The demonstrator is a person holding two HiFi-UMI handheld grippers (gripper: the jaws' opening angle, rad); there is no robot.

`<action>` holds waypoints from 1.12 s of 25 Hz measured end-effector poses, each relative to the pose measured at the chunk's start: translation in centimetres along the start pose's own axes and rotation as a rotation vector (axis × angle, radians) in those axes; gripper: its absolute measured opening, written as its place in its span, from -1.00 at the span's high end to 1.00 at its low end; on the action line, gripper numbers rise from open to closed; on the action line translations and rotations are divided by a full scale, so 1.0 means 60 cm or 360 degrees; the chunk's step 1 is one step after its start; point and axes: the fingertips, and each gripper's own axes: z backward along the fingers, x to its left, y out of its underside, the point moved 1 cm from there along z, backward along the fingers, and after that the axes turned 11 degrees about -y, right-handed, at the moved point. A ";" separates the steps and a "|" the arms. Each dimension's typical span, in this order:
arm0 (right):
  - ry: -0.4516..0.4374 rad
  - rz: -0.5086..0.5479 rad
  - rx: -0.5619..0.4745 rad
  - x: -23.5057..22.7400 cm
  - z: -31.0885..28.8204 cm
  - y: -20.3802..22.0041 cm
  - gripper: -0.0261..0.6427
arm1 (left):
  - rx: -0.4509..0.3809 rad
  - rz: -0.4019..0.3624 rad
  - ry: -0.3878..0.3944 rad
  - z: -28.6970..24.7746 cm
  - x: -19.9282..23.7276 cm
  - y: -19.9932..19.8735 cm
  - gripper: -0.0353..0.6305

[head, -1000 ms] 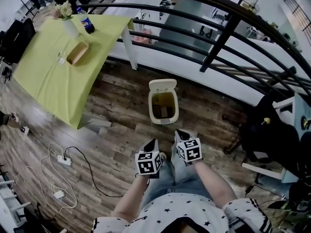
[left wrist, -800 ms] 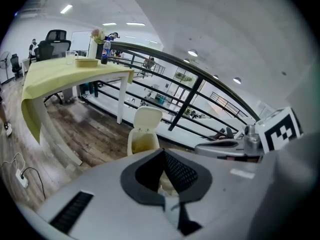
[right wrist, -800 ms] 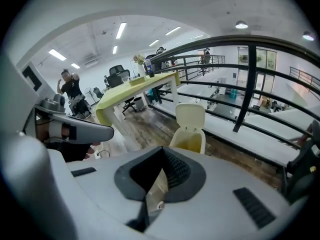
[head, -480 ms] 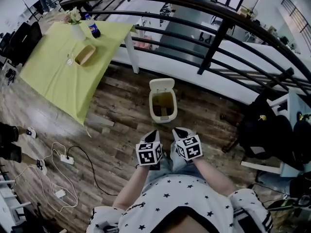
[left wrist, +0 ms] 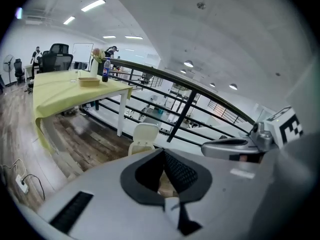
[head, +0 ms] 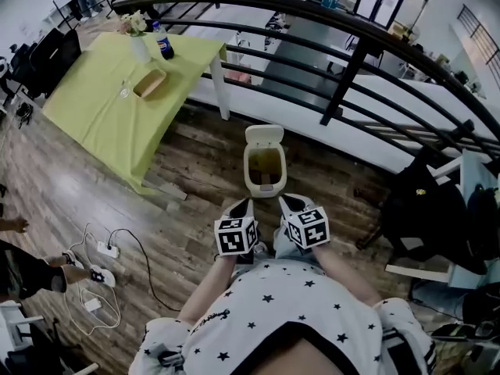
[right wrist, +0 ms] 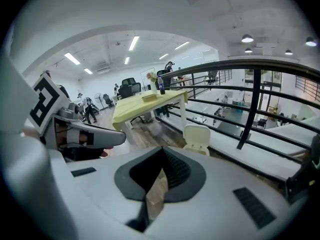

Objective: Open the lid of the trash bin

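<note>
Since a second ago your two grippers have risen in the head view and now sit closer to the trash bin (head: 265, 184), while your starred shirt fills more of the lower edge. The bin has hardly shifted on the floor (head: 180, 170).

The bin is small and cream-coloured, with rounded corners. Its lid (head: 264, 136) is already up, standing upright at the far side toward the black railing (head: 351, 57). The inside shows yellow-brown, with something darker at the bottom that you cannot make out. It stands on the wooden floor close to that floor's far edge, just beside the white ledge under the railing and well apart from the corner of the table (head: 94, 108) with the yellow-green cloth.

Your left gripper (head: 243, 205) and right gripper (head: 288, 202) hover side by side, short of the bin's near rim, touching nothing. In each gripper view the jaws are drawn together on nothing. On the right only a thin slit of floor shows between them.
</note>
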 end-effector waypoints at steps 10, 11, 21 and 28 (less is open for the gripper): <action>-0.0018 -0.0010 -0.0080 0.018 0.023 -0.012 0.94 | -0.0062 0.0035 -0.0037 0.024 0.027 -0.009 0.87; -0.0018 -0.0014 -0.0082 0.018 0.024 -0.012 0.94 | -0.0065 0.0037 -0.0040 0.025 0.028 -0.010 0.87; -0.0030 -0.0027 -0.0105 0.020 0.027 -0.008 0.94 | -0.0054 0.0045 -0.0045 0.028 0.033 -0.001 0.87; -0.0031 -0.0027 -0.0103 0.018 0.029 -0.004 0.94 | -0.0039 0.0034 -0.0034 0.025 0.026 0.003 0.87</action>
